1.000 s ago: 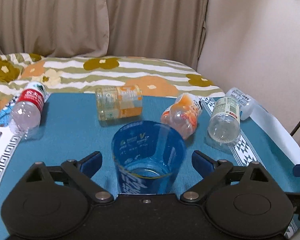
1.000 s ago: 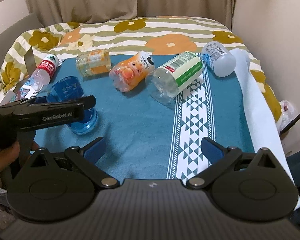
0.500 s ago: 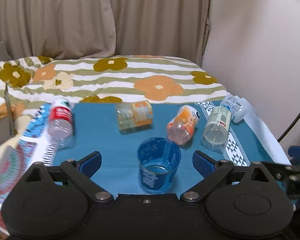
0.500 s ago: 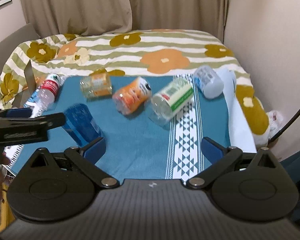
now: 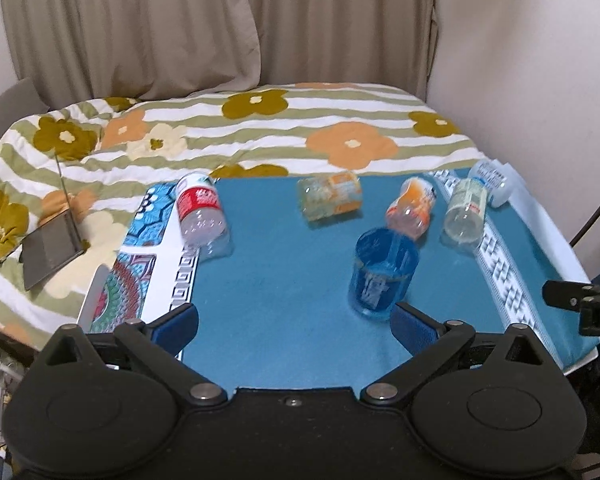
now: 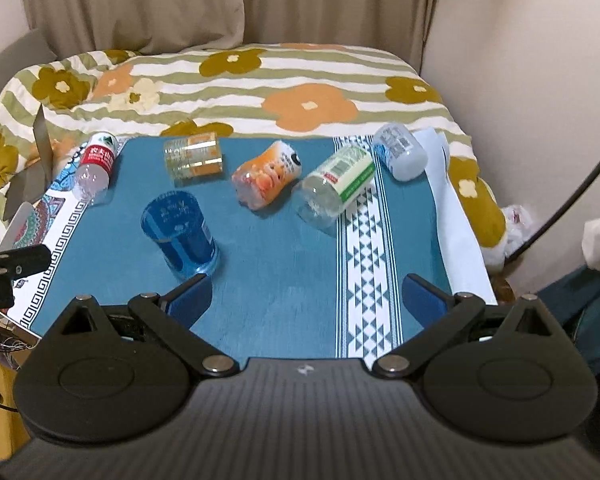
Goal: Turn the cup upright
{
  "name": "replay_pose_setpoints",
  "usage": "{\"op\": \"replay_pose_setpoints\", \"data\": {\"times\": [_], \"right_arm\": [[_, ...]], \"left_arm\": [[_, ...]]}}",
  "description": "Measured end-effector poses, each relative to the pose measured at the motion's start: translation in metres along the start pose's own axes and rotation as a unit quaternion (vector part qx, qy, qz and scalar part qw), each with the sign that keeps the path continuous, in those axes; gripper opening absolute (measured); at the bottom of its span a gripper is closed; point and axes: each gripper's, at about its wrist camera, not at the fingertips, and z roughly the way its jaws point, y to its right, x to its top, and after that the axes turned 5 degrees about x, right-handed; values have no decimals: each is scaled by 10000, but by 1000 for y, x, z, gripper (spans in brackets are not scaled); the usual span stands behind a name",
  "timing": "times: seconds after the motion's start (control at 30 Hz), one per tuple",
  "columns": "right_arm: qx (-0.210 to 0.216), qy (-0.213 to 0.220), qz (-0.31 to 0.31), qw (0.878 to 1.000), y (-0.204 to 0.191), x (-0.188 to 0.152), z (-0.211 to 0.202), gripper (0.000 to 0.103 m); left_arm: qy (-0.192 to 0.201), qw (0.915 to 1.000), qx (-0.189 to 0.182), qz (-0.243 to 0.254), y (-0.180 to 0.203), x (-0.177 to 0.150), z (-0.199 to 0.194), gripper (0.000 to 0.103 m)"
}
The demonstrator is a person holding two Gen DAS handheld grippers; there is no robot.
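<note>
Translucent blue plastic cup (image 6: 179, 236) standing upright on teal cloth (image 6: 276, 276), nothing visible inside. Five plastic bottles (image 6: 334, 185) lying behind it. Left gripper (image 5: 294, 330), right gripper (image 6: 306, 298) hovering spread, grasping nothing.

I'm getting soft, even indoor light on both feeds, warm in tone, with only faint shadows under the bottles. The left view is smeared: the cup (image 5: 383, 272) and nearby bottles look blurred. My right view is sharper, and the cup (image 6: 179, 235) reads cleanly. Fisheye bending curves the curtain (image 6: 140, 4) and wall, with dark corners at the top.
</note>
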Motion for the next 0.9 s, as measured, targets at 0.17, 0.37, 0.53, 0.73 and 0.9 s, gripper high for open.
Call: {"op": "replay_pose_setpoints", "data": {"times": [0.17, 0.37, 0.53, 0.73, 0.9], "right_arm": [[-120, -35, 36, 9999, -5, -8, -2, 103], [-134, -13, 80, 9999, -9, -9, -4, 103], [-113, 4, 117, 9999, -10, -9, -3, 103], [-113, 8, 134, 9998, -10, -9, -3, 103], [-111, 8, 127, 9999, -10, -9, -3, 103]], "left_arm": [[15, 10000, -47, -53, -8, -5, -3, 103], [101, 9999, -35, 33, -11, -5, -7, 103], [143, 9999, -35, 65, -13, -6, -9, 103], [180, 9998, -17, 67, -13, -7, -11, 103], [213, 9997, -3, 69, -12, -7, -12, 103]]}}
